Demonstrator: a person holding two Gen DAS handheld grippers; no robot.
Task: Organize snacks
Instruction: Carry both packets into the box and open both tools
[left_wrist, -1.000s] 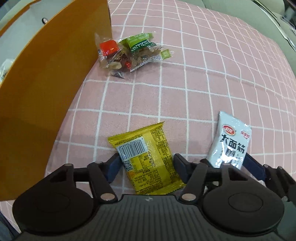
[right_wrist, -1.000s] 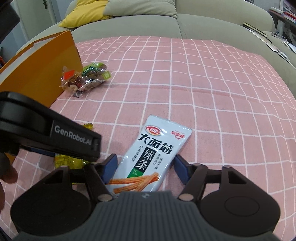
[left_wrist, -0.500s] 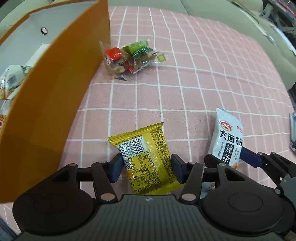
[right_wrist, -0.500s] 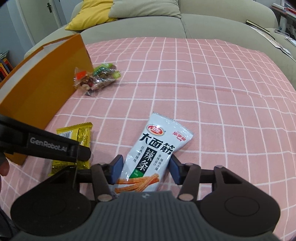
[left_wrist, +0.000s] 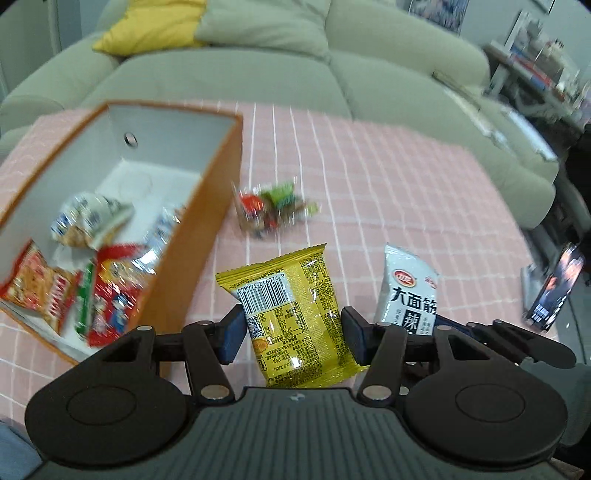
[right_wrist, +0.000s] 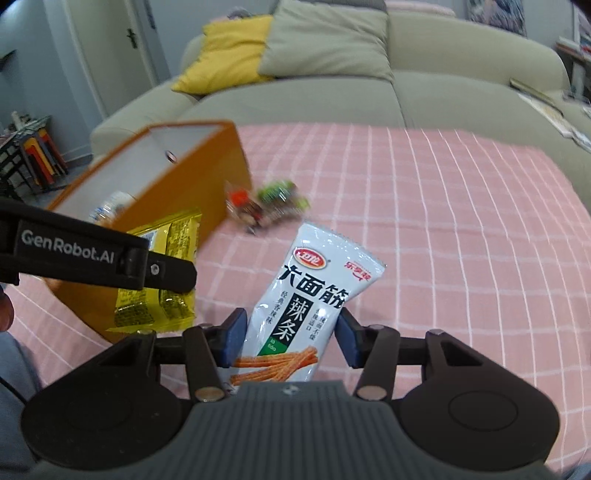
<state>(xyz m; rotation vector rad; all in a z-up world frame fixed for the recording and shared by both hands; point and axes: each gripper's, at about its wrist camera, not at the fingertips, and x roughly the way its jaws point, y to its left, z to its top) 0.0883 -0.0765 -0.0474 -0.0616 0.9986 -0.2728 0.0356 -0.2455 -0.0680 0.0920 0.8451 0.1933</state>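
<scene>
Jaws around glossy yellow packet (left_wrist: 295, 314)

Both wrist views close, facing sofa (left_wrist: 332, 74); share orange box (right_wrist: 207, 173).

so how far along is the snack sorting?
Partway. Several packets already lie in the orange cardboard box. In hand: left gripper holds the yellow snack packet, right gripper the white spicy-strip packet, both lifted. Left: the clear bag of mixed candies on the pink checked cloth.
</scene>
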